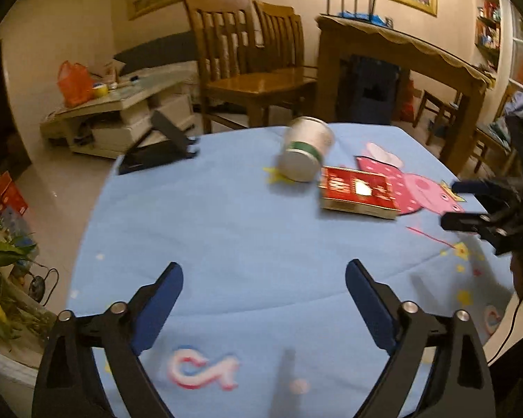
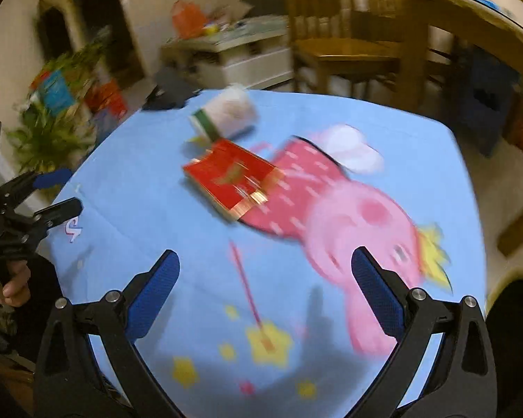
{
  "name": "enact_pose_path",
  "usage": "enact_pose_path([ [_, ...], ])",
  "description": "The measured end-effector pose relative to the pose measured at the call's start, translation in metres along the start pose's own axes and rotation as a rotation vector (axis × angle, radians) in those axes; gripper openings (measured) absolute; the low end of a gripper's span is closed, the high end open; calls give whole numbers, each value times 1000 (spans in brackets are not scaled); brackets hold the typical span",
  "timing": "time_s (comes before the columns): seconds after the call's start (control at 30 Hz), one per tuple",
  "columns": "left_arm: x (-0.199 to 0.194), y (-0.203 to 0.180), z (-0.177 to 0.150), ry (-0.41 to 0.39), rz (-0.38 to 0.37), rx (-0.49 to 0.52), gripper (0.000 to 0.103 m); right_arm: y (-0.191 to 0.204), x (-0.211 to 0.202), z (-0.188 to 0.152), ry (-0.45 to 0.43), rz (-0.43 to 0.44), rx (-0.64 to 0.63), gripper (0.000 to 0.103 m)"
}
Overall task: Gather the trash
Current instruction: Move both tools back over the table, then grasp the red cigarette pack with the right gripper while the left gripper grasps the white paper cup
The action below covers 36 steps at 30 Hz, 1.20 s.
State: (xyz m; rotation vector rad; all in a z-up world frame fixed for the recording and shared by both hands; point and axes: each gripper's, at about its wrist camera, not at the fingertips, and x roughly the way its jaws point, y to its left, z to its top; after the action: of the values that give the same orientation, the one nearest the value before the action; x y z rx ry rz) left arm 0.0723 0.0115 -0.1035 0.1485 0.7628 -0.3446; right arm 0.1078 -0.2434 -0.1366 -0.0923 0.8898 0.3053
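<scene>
Tipped cup (image 1: 307,149) and red box (image 1: 357,193) lie beyond spread, empty fingers (image 1: 160,299).

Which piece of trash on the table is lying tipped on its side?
The white cup with the green band, base toward the camera. The red box beside it lies flat.

Right gripper (image 2: 265,271) hangs wide apart above the blue cloth (image 2: 150,188); beyond it, red packet (image 2: 232,181), tipped white cup (image 2: 226,113) just behind

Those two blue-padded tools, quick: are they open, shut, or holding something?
Left tool: open, holding nothing.
Right tool: open, holding nothing.
</scene>
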Motion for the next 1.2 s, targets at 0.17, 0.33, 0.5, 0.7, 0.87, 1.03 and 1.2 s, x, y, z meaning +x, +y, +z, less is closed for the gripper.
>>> enact_pose_path([
  [0.17,4,22,0,35,-77,-72,92,27,57,47,139,0,-164,97],
  [0.33,4,21,-1,36,-129,-92,96,32,106,71,235,7,-217,97],
  [0.5,5,22,0,35,-132,-121,96,27,127,78,277,35,-178,97],
  [0.7,16,21,0,71,-132,-129,96,38,102,60,287,32,-146,71],
  [0.87,21,9,-1,85,-118,-89,96,52,62,15,242,56,-72,70],
  [1.03,34,-9,19,91,-150,-26,96,8,15,-29,114,124,181,70],
  [1.2,76,-35,72,102,-191,61,95,-47,-13,-68,-30,208,414,70],
])
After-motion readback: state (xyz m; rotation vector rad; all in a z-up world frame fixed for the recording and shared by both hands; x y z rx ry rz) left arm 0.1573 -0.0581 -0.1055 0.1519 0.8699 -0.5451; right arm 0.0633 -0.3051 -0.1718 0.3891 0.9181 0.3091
